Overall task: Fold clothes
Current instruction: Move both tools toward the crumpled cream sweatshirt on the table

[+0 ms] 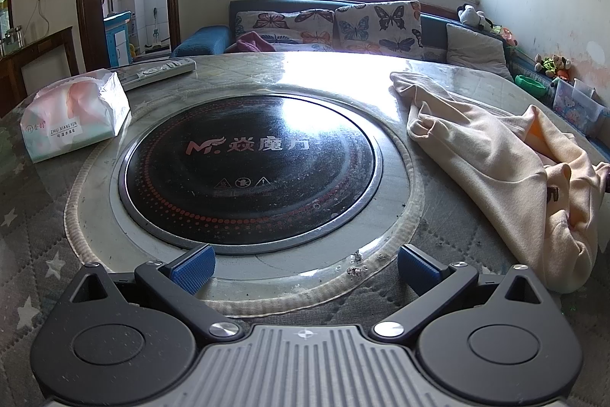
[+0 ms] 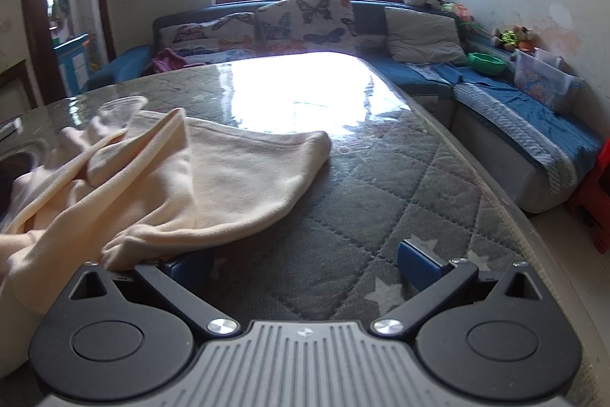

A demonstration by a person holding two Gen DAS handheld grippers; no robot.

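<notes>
Quilted surface (image 2: pixel 381 185) carries your cream garment (image 2: pixel 213 178) rumpled and unfolded near its right edge; folding remains. Left tool (image 1: pixel 303 267) and right tool (image 2: pixel 305 264) both spread, holding nothing.

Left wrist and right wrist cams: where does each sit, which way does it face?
Left wrist: on the left gripper, low over the table, facing the round black hob and the sofa under the window; both blue pads show, spread wide, holding nothing.
Right wrist: on the right gripper, facing along the quilted table toward the same sofa; pads spread wide, the cream garment draped over the left one.
Shared: the cream garment, the table, butterfly cushions, window.
</notes>
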